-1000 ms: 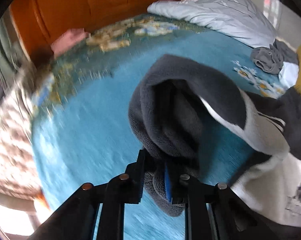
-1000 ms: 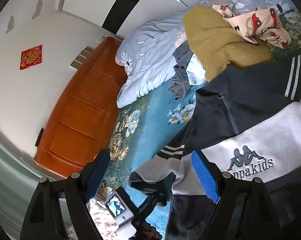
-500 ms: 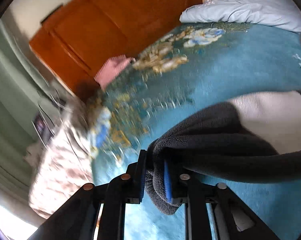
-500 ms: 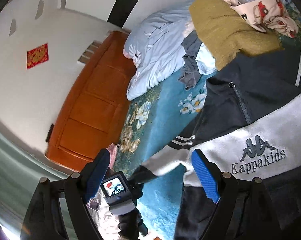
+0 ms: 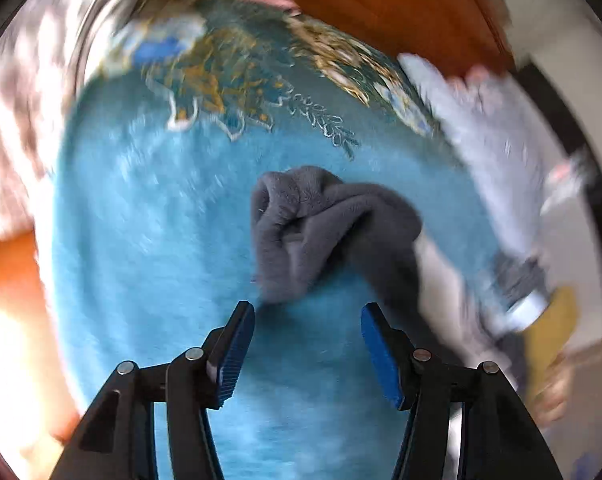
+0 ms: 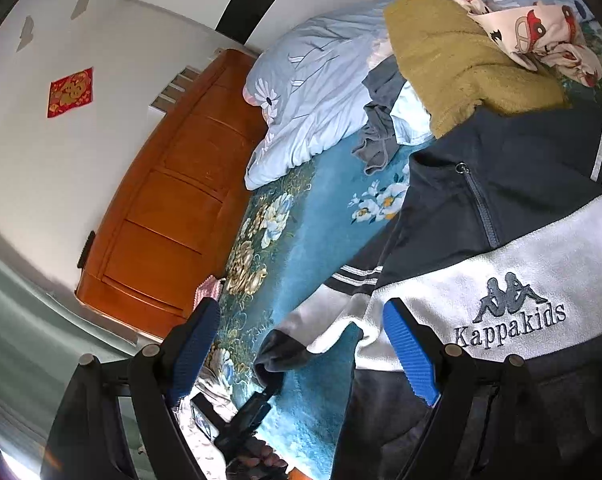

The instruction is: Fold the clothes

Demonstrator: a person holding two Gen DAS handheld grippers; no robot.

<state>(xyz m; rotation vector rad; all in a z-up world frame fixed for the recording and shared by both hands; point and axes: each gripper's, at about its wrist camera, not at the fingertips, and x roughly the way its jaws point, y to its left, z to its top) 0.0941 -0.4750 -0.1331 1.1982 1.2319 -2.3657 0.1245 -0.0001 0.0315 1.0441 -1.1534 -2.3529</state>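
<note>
Left wrist view: left gripper (image 5: 307,334) spread, empty — dark grey fleece sleeve cuff (image 5: 301,232) just ahead. Right gripper (image 6: 301,344) gaping over navy-and-white fleece jacket (image 6: 501,280). Advisable: regrip cuff squarely, fold flat.

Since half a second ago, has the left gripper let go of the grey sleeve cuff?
Yes. The left gripper was clamped on the sleeve cuff; now it is open, and the cuff lies on the blue blanket just ahead of its fingertips.

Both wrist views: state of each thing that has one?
Left tongs: open, empty.
Right tongs: open, empty.
Jacket sleeve cuff: released, crumpled on blue blanket.
Kappakids jacket: spread flat, unfolded.
Jacket zipper: closed.
Mustard garment: heaped, unfolded.
</note>
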